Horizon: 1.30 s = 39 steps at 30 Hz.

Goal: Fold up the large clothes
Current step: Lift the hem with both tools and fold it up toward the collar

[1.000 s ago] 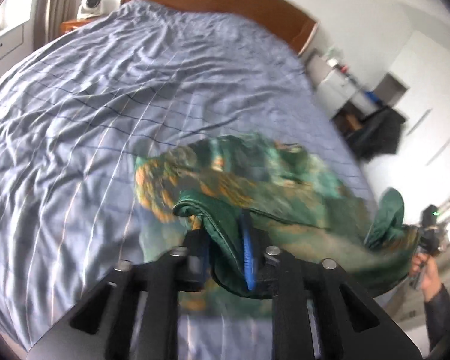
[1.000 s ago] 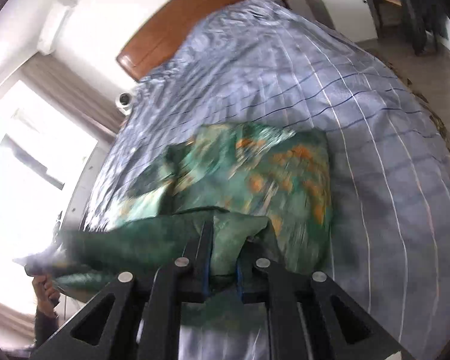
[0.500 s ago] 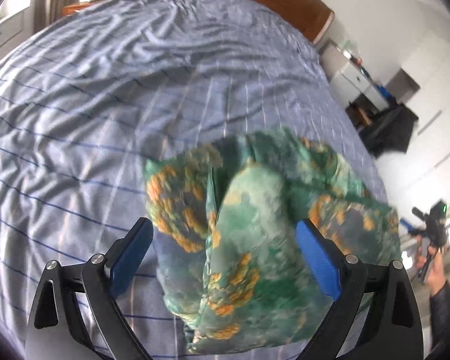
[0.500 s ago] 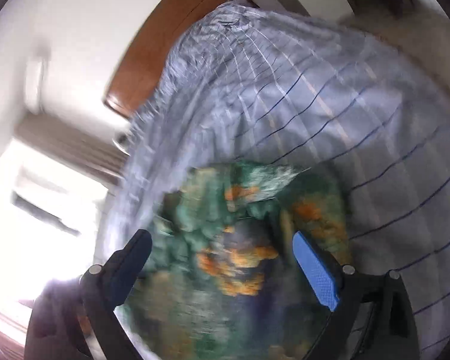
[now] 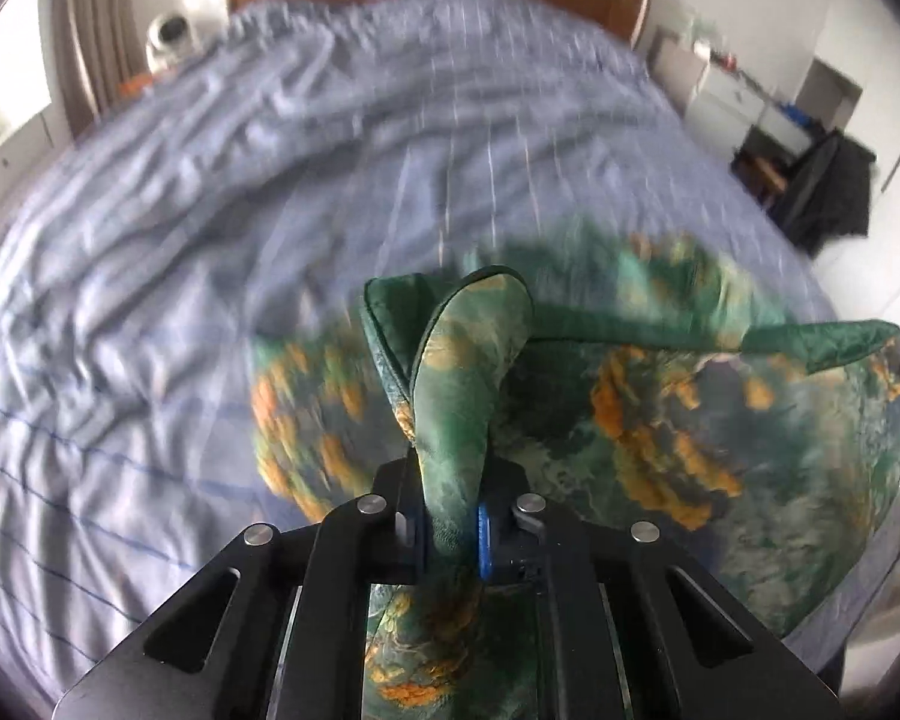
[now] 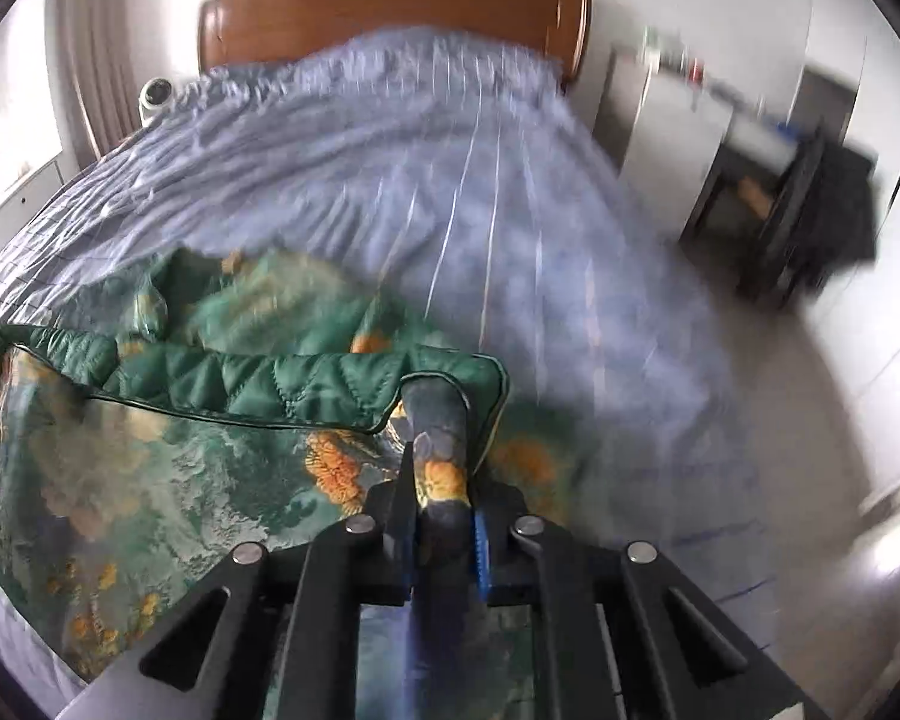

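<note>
A large green quilted garment with orange flower print (image 5: 660, 420) lies at the near end of the bed, partly lifted. My left gripper (image 5: 453, 528) is shut on a bunched edge of it. My right gripper (image 6: 444, 516) is shut on another edge of the same garment (image 6: 180, 468), whose dark green quilted hem (image 6: 306, 384) stretches taut to the left. Both views are motion-blurred.
The bed has a wrinkled blue striped sheet (image 5: 270, 180) and a wooden headboard (image 6: 390, 6). A white camera (image 6: 156, 93) sits at the head's left. A white cabinet (image 6: 660, 138) and dark chair with black clothing (image 6: 822, 210) stand right of the bed.
Half a second ago both grippers were open over the garment. Now both have shut on its edges and hold the cloth stretched between them.
</note>
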Motion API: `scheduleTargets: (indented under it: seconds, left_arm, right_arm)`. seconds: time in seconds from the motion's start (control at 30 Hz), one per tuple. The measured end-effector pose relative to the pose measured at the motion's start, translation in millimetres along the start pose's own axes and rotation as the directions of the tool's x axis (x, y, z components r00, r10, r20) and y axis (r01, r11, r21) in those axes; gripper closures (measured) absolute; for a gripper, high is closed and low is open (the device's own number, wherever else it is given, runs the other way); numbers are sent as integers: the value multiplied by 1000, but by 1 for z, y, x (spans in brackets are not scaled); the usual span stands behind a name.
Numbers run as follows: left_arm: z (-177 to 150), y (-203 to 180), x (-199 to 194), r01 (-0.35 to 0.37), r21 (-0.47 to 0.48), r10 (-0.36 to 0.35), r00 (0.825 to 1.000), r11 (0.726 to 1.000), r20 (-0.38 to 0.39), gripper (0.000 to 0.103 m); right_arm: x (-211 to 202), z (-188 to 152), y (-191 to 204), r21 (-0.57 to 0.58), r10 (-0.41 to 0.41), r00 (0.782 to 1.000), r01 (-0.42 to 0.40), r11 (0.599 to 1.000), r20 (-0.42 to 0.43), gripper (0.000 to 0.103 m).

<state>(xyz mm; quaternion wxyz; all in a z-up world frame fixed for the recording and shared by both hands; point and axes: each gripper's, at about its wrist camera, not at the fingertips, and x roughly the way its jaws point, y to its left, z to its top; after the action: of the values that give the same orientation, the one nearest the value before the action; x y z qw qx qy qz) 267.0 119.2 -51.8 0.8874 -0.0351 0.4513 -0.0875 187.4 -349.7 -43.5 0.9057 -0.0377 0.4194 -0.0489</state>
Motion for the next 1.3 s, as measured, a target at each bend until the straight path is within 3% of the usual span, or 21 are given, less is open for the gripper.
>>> scheduleTargets:
  seconds: [0.17, 0.27, 0.33, 0.5, 0.73, 1.17, 1.27, 1.3]
  left_arm:
    - [58, -10, -7, -77, 31, 72, 987, 997, 141, 93]
    - [75, -14, 23, -160, 48, 149, 973, 986, 177, 93]
    - [72, -11, 56, -197, 45, 188, 970, 979, 153, 93]
    - [39, -1, 127, -240, 84, 234, 969, 967, 77, 92]
    - [22, 20, 161, -145, 3, 144, 986, 989, 86, 86]
    - [17, 19, 165, -121, -17, 122, 986, 993, 118, 85]
    - [17, 20, 160, -128, -20, 129, 985, 992, 118, 79]
    - [17, 21, 158, -140, -25, 142, 983, 990, 116, 71]
  right_arm:
    - [-28, 59, -2, -24, -86, 979, 91, 996, 184, 90]
    - [-14, 87, -6, 8, -114, 973, 114, 993, 201, 90]
    - [11, 98, -5, 9, -143, 972, 144, 990, 185, 90]
    - [92, 76, 6, 1, -200, 978, 200, 980, 62, 90]
    - [168, 26, 11, 29, -182, 983, 182, 983, -21, 90]
    - [183, 19, 15, 49, -187, 982, 187, 981, -8, 87]
    - [183, 18, 13, 61, -175, 985, 175, 983, -5, 87]
    - [184, 19, 12, 64, -172, 985, 172, 983, -4, 87]
